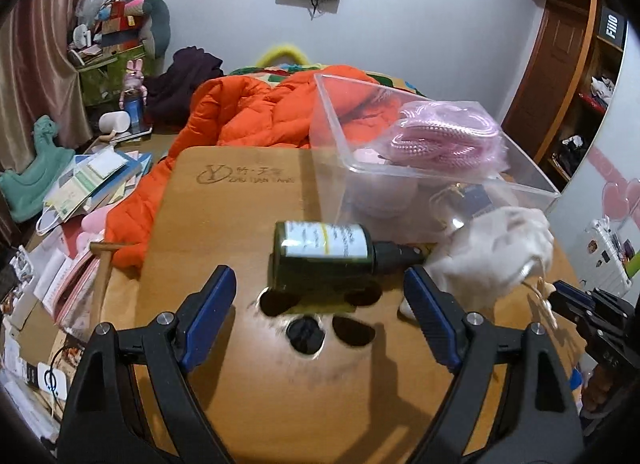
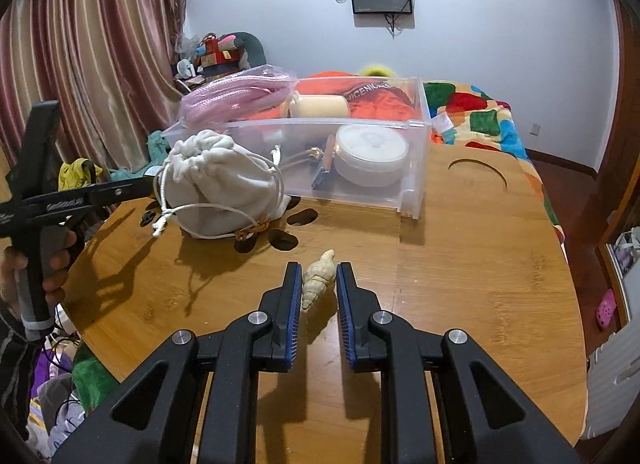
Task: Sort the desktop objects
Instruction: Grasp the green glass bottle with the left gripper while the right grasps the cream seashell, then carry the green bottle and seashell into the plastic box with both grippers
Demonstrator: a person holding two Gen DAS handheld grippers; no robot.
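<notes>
A dark green dropper bottle (image 1: 324,260) lies on its side on the wooden table (image 1: 248,200). My left gripper (image 1: 320,296) is open, its fingers just short of the bottle on either side. A white drawstring pouch (image 2: 216,188) sits beside a clear plastic bin (image 2: 412,168) that holds pink cord (image 2: 236,98), a round white case (image 2: 370,160) and other items. A cream spiral seashell (image 2: 318,282) lies on the table between the fingers of my right gripper (image 2: 319,296). The jaws are narrowed around the shell; the left pad touches it, with a gap at the right pad.
An orange jacket (image 1: 248,112) lies on the bed behind the table. Books and papers (image 1: 92,184) are piled to the left. Dark cut-out holes (image 1: 306,334) mark the tabletop near the bottle. The left gripper also shows in the right wrist view (image 2: 132,190).
</notes>
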